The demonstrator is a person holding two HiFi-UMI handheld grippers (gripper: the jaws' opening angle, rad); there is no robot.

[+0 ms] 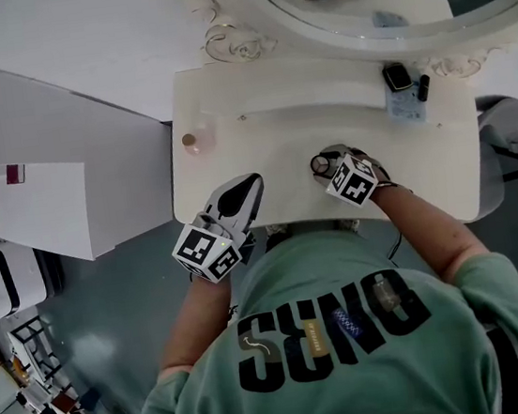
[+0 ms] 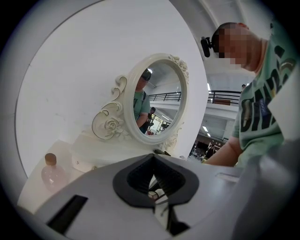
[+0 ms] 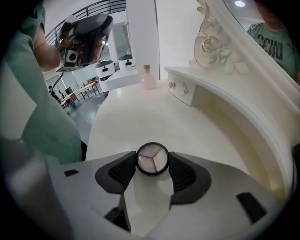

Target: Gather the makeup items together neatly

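In the head view, the white dressing table [image 1: 279,146] spans the middle of the frame. The left gripper [image 1: 251,186] sits at the table's front edge, lower left of centre, with its jaws together and nothing in them. Right of centre, the right gripper [image 1: 328,166] is clamped on a small round compact [image 1: 319,165] over the tabletop. At the table's upper right, a black case [image 1: 397,76], a dark tube [image 1: 422,87] and a pale clear box [image 1: 406,106] sit close together. A pink bottle [image 1: 196,141] with a brown stopper stands alone at the left, well apart from them.

The left gripper view shows the closed, empty jaws at the bottom. The oval mirror [image 2: 157,96] is mid-frame and the bottle is at lower left.

In the right gripper view the compact sits low in the centre with a pad pressing on each side. Its black rim holds three pale wedges of powder. Further back, a small drawer [image 3: 183,90] is shut.
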